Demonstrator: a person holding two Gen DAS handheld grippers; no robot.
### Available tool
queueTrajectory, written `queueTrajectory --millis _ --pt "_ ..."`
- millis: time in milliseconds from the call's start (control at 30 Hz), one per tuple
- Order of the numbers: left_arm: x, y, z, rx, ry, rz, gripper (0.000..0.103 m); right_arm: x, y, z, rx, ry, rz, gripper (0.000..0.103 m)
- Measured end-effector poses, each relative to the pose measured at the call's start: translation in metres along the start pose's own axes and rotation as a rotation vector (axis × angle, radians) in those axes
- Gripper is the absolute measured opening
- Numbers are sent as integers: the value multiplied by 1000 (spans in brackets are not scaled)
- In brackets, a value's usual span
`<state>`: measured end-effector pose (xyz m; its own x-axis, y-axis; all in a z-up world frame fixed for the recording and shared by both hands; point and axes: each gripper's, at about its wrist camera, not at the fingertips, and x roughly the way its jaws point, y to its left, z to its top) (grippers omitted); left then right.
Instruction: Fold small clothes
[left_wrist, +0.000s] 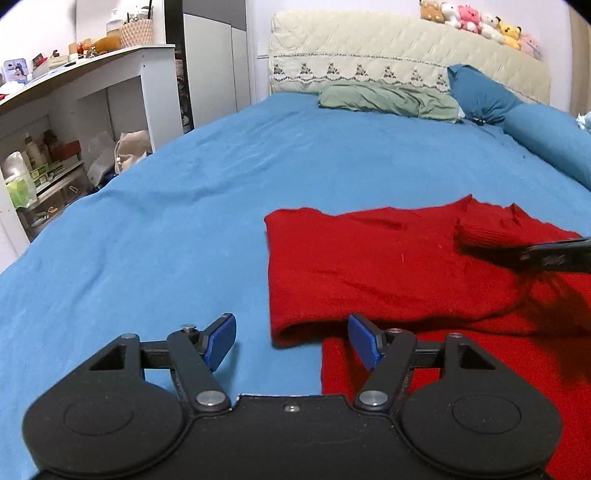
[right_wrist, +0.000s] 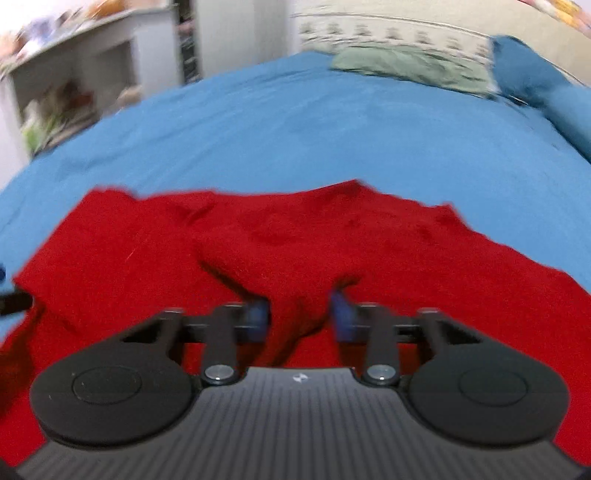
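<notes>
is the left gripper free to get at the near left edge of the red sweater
Probably yes. The left gripper has its jaws open with nothing between them, and the folded edge of the red sweater lies just ahead on the blue bedsheet, nothing in between.

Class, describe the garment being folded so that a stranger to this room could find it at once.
Start at the big bed with its blue sheet. Near its foot, closest to the cameras, lies the red jumper, a knit with one part folded over. It is the only red thing on the bed; the green pillow and blue pillow sit far off by the headboard.
</notes>
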<state>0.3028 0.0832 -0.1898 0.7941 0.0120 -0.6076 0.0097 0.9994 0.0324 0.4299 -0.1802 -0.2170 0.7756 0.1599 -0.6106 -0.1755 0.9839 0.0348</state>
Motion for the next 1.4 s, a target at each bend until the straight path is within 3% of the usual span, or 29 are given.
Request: queueTrajectory --millis 100,200,267,333,433,500,600,667,733,767,833,967,1100,1167,1233,1400 --pt "0 7 1 -41 2 -17 71 -28 -24 -9 99 -46 -26 37" --pt "-1 9 -1 -66 13 -31 71 -43 -43 -25 157 -23 -43 38" --pt "1 8 -1 -58 21 -40 71 -47 -53 -36 199 -8 -36 45" --pt "1 3 -4 -39 31 -48 71 -51 -60 -46 226 -7 -23 63" --pt "3 0 -9 -11 39 -48 71 -58 -67 -51 247 -21 11 71" --pt "4 0 -11 0 40 -48 71 -58 -74 -51 288 -17 28 71" --pt "6 0 -11 5 41 -48 71 -55 -81 -47 345 -15 29 68" --pt "8 0 -10 1 41 -46 71 -52 -84 -43 355 -11 5 54" --pt "12 0 -9 3 43 -42 67 -48 -85 -40 341 1 -22 26" --pt "14 0 -9 4 45 -41 64 -47 -86 -38 341 -1 -22 22" --pt "17 -1 -7 11 42 -42 61 -50 -87 -28 343 -17 -4 21" --pt "21 -8 -4 43 33 -51 49 -91 -98 2 351 -150 21 21" --pt "26 -16 0 60 32 -72 37 -138 -127 8 362 -249 -85 21" --pt "29 -19 1 56 38 -89 19 -142 -143 -3 363 -223 -140 21" --pt "30 -22 0 59 47 -98 12 -134 -156 -18 393 -166 -158 21" --pt "30 -18 0 28 65 -90 9 -118 -166 -57 417 -76 -187 21"
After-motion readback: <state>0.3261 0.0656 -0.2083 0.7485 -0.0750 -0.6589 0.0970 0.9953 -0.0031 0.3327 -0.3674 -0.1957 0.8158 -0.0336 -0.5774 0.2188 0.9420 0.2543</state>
